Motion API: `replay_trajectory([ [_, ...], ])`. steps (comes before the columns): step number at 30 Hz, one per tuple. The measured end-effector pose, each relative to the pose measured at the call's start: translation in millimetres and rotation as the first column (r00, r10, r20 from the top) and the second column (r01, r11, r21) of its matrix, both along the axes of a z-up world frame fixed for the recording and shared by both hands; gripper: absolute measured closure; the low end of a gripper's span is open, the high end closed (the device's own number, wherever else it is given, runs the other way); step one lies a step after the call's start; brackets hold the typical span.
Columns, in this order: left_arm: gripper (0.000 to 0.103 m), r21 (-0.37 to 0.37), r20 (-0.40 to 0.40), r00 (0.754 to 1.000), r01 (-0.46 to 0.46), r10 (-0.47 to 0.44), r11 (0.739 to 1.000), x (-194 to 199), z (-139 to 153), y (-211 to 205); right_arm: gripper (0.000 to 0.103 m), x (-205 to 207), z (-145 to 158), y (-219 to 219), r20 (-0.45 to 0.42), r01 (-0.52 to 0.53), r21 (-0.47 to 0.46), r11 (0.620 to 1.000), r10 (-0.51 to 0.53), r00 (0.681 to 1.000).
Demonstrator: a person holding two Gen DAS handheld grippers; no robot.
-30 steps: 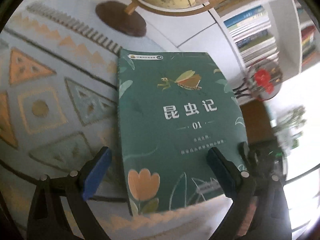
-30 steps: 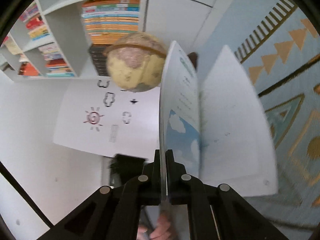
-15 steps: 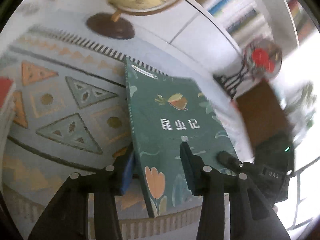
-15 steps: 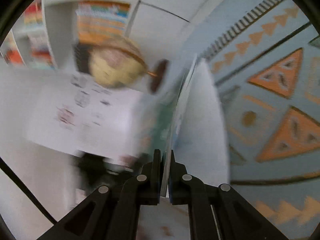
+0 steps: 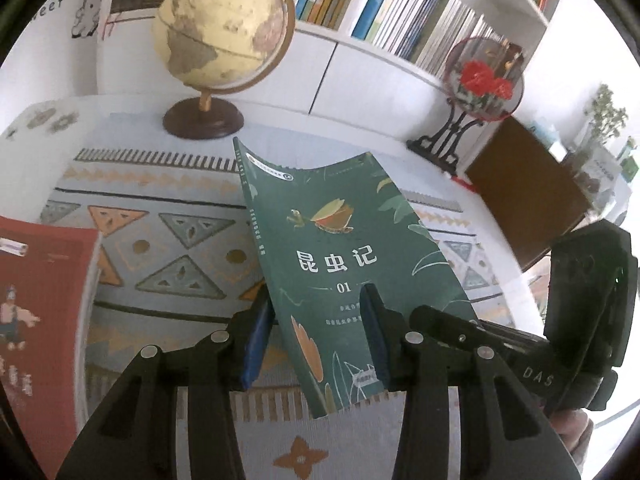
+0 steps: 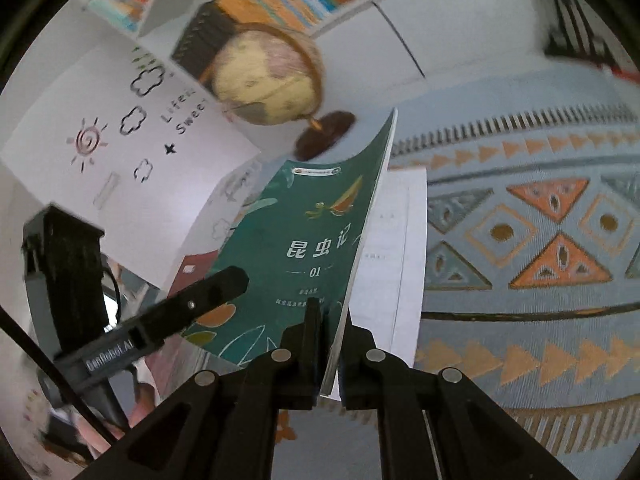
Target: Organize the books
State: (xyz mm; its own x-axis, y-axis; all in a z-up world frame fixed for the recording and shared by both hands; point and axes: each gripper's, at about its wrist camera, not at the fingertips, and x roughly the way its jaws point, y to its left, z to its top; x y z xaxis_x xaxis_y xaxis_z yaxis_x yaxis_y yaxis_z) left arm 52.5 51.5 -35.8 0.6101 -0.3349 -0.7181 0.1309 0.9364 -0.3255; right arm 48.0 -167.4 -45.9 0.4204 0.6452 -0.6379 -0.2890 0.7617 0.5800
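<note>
The left gripper (image 5: 316,332) clenches the green book (image 5: 344,264) across its lower part; the right gripper (image 6: 328,344) pinches its bottom edge. The book hangs tilted above the patterned mat (image 5: 168,248), long axis pointing away toward the globe (image 5: 220,28).

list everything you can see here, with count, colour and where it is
green book: 1, dark green with white title, held tilted above the cloth
red book: 1, red, at the left edge
globe: 1, cream on a dark brown base, behind the green book
patterned cloth: 1, pale blue with orange triangles, on the table
round ornament: 1, red flowers on a black stand, back right
shelved books: many, mixed colours, white shelves behind
left gripper: 1, black with blue pads, shut on the green book's spine side
right gripper: 1, black, shut on the green book's page edge
</note>
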Motion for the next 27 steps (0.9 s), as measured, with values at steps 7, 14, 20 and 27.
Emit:
replay_trajectory([
  [7, 0.064, 0.006, 0.059, 0.998, 0.003, -0.003, 1.0, -38, 49, 26, 0.095, -39, 55, 40, 0.12, -0.055, 0.05, 0.997, 0.049, 0.992],
  [14, 0.064, -0.002, 0.127, 0.991, -0.05, 0.049, 0.999, -77, 87, 76, 0.094, -71, 99, 104, 0.227, -0.143, 0.062, 0.988, 0.126, 0.966],
  [20, 0.061, 0.003, 0.149, 0.981, -0.126, 0.124, 0.992, -103, 100, 135, 0.093, -84, 108, 168, 0.258, -0.216, 0.05, 0.975, 0.196, 0.946],
  [27, 0.061, -0.012, 0.034, 0.987, -0.159, 0.16, 0.987, -101, 58, 200, 0.092, -86, 70, 230, 0.167, -0.231, 0.018, 0.973, 0.225, 0.96],
])
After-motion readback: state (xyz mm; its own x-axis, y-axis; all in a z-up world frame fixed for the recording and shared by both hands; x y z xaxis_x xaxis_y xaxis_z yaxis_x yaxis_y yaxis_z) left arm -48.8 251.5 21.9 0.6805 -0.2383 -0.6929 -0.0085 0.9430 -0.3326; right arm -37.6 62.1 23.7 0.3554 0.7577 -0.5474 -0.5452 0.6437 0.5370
